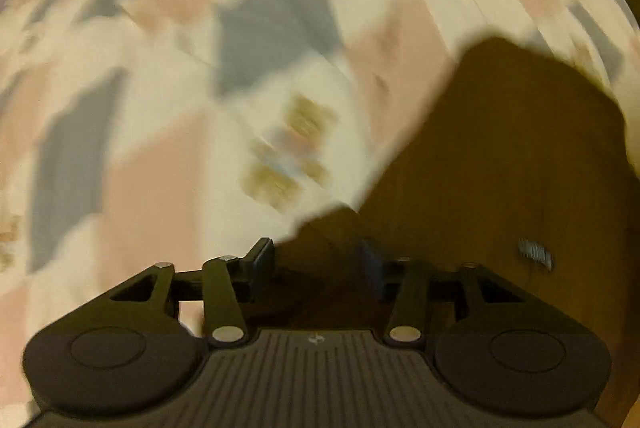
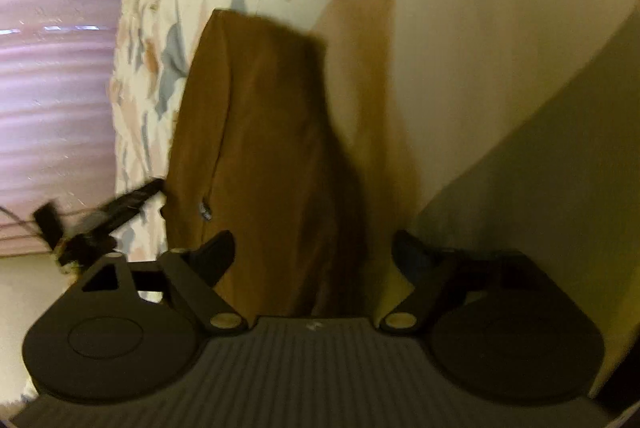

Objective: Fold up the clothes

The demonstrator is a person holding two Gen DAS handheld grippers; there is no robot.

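Left claw [image 1: 316,260] partly open, jaws apart with nothing pinched between them, pointed steeply down at the near edge of the brown garment [image 1: 500,156]; one dark pad [image 1: 262,256] over the bedspread [image 1: 160,116], the other over brown cloth; whether either pad touches fabric impossible to tell through the blur. Beyond the claw, brown garment spread flat across the lower right, its angled edge cutting against the patchwork bedspread of cream, pink and grey squares with a smeared bear print; small white label [image 1: 536,254] on the garment to the right of the claw. Right claw [image 2: 314,252] spread wide, empty, aimed down along the same brown garment [image 2: 256,148]; garment lying as a long folded strip running away from the claw, a small tag [image 2: 205,210] near its left edge; left finger [image 2: 214,254] over the strip's near end, right finger over a plain cream stretch of bedspread [image 2: 480,28]. Left of the garment, the other claw [image 2: 120,208] seen blurred at the strip's left edge; further left, pink curtain [image 2: 56,68].
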